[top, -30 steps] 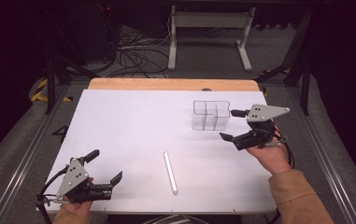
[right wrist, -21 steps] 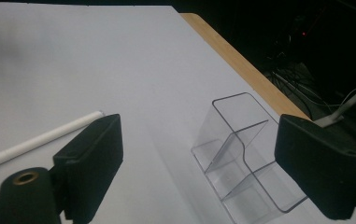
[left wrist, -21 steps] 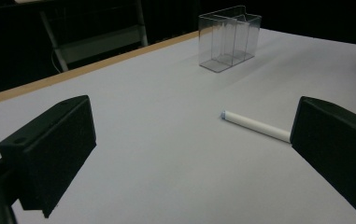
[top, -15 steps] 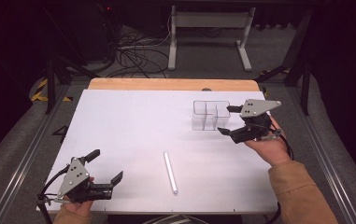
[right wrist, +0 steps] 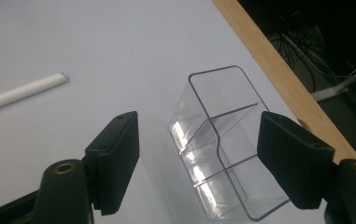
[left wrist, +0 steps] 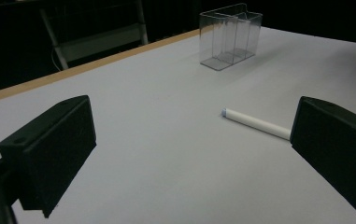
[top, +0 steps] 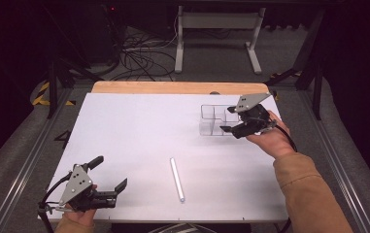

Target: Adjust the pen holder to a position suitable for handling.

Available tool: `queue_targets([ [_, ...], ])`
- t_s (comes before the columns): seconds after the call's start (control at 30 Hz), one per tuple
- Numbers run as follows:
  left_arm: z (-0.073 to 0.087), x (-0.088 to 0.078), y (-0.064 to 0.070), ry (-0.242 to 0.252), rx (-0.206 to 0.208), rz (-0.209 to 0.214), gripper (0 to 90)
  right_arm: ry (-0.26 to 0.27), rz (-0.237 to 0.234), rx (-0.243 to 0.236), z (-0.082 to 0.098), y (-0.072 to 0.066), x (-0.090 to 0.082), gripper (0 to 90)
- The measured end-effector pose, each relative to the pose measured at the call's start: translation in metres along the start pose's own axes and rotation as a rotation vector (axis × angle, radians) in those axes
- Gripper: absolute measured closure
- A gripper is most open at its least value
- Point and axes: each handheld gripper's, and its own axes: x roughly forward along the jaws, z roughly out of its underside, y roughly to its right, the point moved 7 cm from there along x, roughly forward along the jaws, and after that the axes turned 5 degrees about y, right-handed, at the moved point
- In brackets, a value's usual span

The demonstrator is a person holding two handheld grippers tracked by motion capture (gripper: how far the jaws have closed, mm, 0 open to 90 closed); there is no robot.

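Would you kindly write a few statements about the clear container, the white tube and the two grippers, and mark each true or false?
1. The clear container stands between the jaws of the right gripper, which have just been closing. True.
2. The white tube stands upright inside the container. False: it lies flat on the white table, apart from the container.
3. The left gripper is open with nothing between its jaws. True.
4. The container has a single undivided compartment. False: inner walls divide it.
5. The left gripper holds the white tube. False: the tube lies ahead of it, untouched.
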Motion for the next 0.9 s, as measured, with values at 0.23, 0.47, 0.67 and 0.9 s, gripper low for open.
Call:
queue_targets([
  [0.23,0.000,0.000,0.000,0.001,-0.001,0.002,1.2,-0.052,-0.007,-0.002,0.002,0.008,0.016,34.1],
  [0.47,0.000,0.001,-0.001,0.000,0.000,0.002,1.2,-0.112,-0.020,-0.014,0.012,0.014,0.032,37.9],
  [0.67,0.000,0.001,-0.001,0.001,0.001,0.003,1.2,-0.139,-0.035,-0.006,0.018,0.018,0.043,41.3],
  [0.9,0.000,0.001,-0.001,0.001,-0.002,0.005,1.2,-0.185,-0.051,-0.015,0.027,0.021,0.054,46.0],
])
